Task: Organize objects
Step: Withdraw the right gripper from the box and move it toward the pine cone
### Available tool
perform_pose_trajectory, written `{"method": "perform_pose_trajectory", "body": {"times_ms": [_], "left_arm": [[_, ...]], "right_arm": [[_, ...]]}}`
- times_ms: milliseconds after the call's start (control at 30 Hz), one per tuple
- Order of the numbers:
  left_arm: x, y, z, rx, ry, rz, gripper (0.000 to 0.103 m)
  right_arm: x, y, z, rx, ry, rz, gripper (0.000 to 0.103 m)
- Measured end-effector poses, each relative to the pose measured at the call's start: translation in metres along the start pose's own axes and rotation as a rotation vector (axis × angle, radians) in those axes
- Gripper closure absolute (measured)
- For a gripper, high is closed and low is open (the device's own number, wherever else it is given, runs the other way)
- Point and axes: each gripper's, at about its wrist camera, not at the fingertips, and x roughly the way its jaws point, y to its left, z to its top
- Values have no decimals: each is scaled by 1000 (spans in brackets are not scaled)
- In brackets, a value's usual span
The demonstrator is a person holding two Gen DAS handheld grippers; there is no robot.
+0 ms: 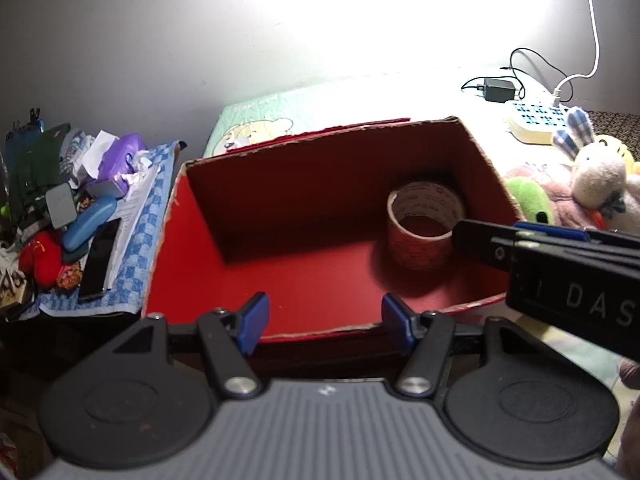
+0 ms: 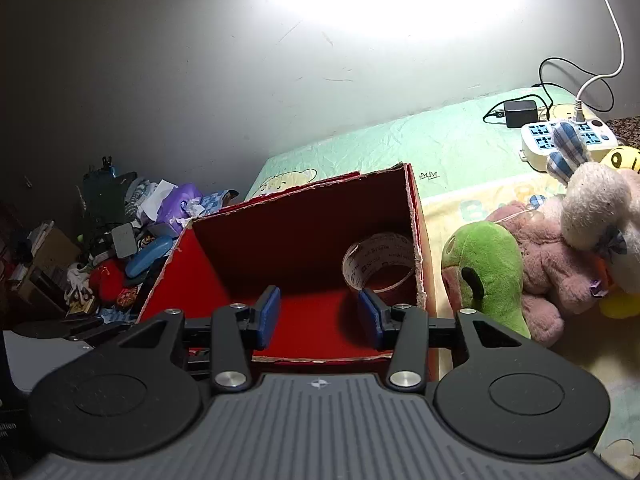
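Closest to us, our left claw [image 1: 322,322] sits with its blue pads spread apart and nothing between them, poised at the near rim of the red cardboard box [image 1: 192,264]. Our right claw [image 2: 318,316] is spread wide too, gripping nothing, hanging over the same near edge; from the left wrist view we catch it poking in from the right, its tip just beside the roll of tape [image 1: 424,226]. That roll stands on its flat end on the box floor, in the far right corner, close to the right wall. Just outside that wall, on the bed [image 2: 400,144], lies a heap of soft toys: a green plush [image 2: 486,276] nearest the box, a pink one [image 2: 544,264] behind it, and a white rabbit with checked ears [image 2: 596,204] on top. Left of the box, a cluttered pile rests on a blue checked cloth [image 1: 148,240], including a blue case [image 1: 90,220] and a dark remote-like slab [image 1: 100,260]. Farthest back, a white power strip [image 2: 568,140] and black adapter [image 2: 520,112] sit by the wall.
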Motion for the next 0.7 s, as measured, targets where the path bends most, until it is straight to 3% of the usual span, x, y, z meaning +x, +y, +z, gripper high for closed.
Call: {"method": "perform_pose_trajectory", "body": {"times_ms": [233, 467, 700], "left_arm": [[-12, -5, -12, -7, -4, -18, 37], [-1, -3, -32, -33, 59, -57, 37], [1, -10, -57, 10, 80, -211, 38]], "right_arm": [[-13, -12, -9, 12, -4, 33, 57], [-11, -26, -27, 25, 66, 54, 57], [-5, -53, -53, 87, 224, 67, 57]]}}
